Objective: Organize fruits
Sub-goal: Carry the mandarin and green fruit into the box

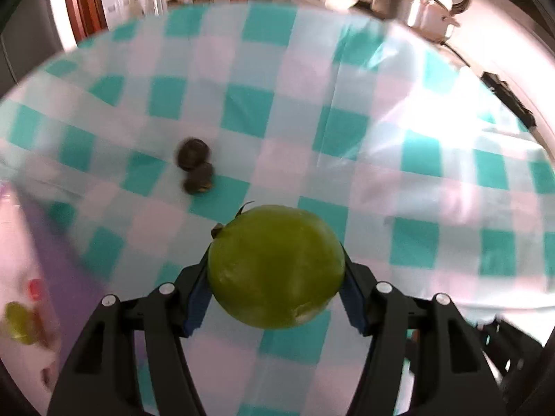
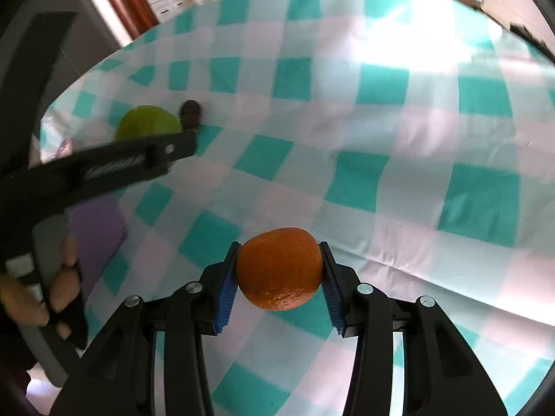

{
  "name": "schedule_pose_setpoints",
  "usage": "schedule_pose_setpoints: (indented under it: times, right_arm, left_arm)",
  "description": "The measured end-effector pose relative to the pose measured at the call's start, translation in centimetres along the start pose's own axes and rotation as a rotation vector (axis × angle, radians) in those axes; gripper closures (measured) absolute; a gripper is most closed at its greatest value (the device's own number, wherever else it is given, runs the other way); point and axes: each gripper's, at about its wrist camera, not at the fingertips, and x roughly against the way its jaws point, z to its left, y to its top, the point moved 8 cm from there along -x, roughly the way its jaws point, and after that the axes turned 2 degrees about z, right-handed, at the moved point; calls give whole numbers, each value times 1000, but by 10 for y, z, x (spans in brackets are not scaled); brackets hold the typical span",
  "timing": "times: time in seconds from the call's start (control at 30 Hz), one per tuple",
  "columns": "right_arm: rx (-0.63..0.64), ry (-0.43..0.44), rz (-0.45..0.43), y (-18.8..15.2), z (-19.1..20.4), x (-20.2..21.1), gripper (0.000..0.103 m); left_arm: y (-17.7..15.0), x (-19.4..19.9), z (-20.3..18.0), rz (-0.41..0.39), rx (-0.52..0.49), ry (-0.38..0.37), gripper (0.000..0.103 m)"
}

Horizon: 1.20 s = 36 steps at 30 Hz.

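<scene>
- At the far left edge, a purple mat (image 1: pixel 74 274) lies on the counter (image 1: pixel 312 111) under its teal-checked cloth, with blurred small fruits (image 1: pixel 20 315) beside it.
- Two dark round fruits (image 1: pixel 194 166) touch each other farther out on the cloth.
- The left gripper (image 1: pixel 276 270) is clamped on a green citrus fruit (image 1: pixel 276 267), lifted clear of the cloth, squarely between the pads.
- The right gripper (image 2: pixel 279 272) grips an orange (image 2: pixel 279 268) the same way, also off the cloth.
- I'd carry both level toward the mat, keep the squeeze steady, and lower each before letting go so neither rolls.
</scene>
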Motion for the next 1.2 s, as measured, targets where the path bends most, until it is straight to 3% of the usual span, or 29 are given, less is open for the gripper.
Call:
schedule_pose_setpoints:
  times: [0.27, 0.57, 0.87, 1.2]
  right_arm:
    - [141, 37, -42, 22, 44, 75, 59]
    - [345, 67, -135, 62, 112, 151, 59]
    - [461, 102, -258, 63, 145, 234, 59]
    - [543, 106, -327, 35, 140, 282, 59]
  left_arm:
    - [-17, 124, 53, -128, 1, 72, 39]
    - [-26, 236, 75, -233, 12, 79, 39]
    - [-40, 303, 103, -302, -20, 94, 39]
    - [-73, 345, 107, -348, -42, 103, 39]
